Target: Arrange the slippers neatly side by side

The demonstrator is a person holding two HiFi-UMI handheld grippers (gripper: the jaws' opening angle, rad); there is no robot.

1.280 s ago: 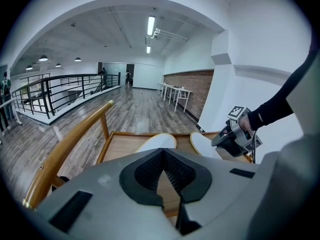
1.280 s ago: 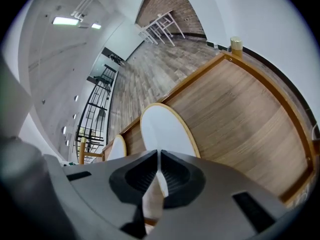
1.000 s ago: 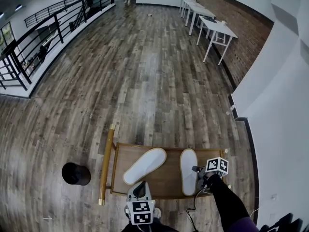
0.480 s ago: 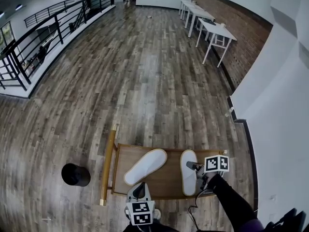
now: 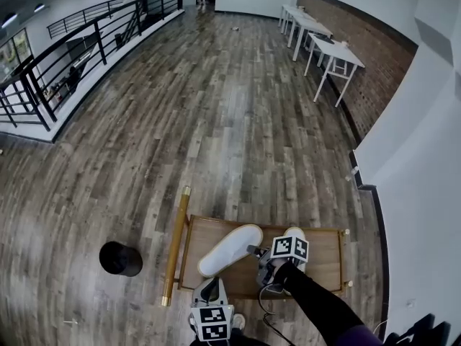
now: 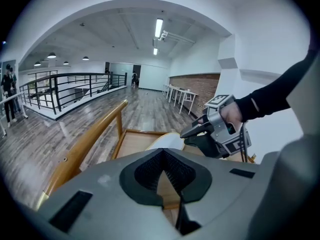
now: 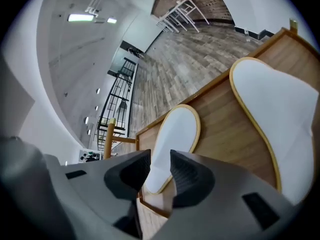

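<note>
On a wooden tray (image 5: 325, 256) on the plank floor (image 5: 216, 121), the white left slipper (image 5: 229, 249) lies slanted, the right slipper (image 5: 296, 233) near it. Our right gripper (image 5: 253, 250) hovers between them, its fingers just opened and spread on nothing. We hold our left gripper (image 5: 209, 287) at the tray's near edge, fingers together, empty.
</note>
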